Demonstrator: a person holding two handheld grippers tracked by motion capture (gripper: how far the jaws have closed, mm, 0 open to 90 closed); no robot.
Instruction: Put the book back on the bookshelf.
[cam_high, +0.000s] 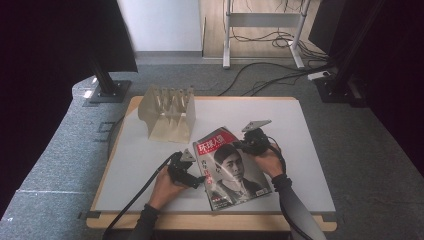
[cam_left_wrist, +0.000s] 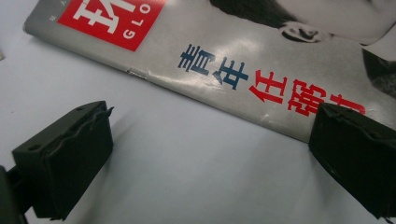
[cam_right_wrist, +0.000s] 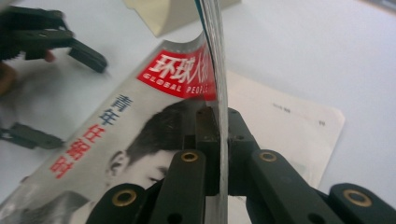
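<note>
Your right gripper (cam_right_wrist: 218, 154) clamps the magazine (cam_high: 231, 167) edge on the table (cam_high: 310, 150), lifting it; left gripper (cam_left_wrist: 210, 154) waits open beside the spine. Next, raise it steadily toward the rack (cam_high: 167, 112)

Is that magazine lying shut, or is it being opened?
Being opened: the right gripper pinches the magazine cover's edge and lifts it, with an inner page showing beneath.

Lighting and picture quality: even overhead light, dark margins.
High view: tabletop (cam_high: 305, 150) bright, corners at 10 and 2 o'clock black; soft glare on magazine (cam_high: 232, 167) cover. Left gripper view: faint shadow beneath left tool (cam_left_wrist: 205, 149), sheen on cover. Right gripper view: near page edges blurred, background toward 12 o'clock soft.
</note>
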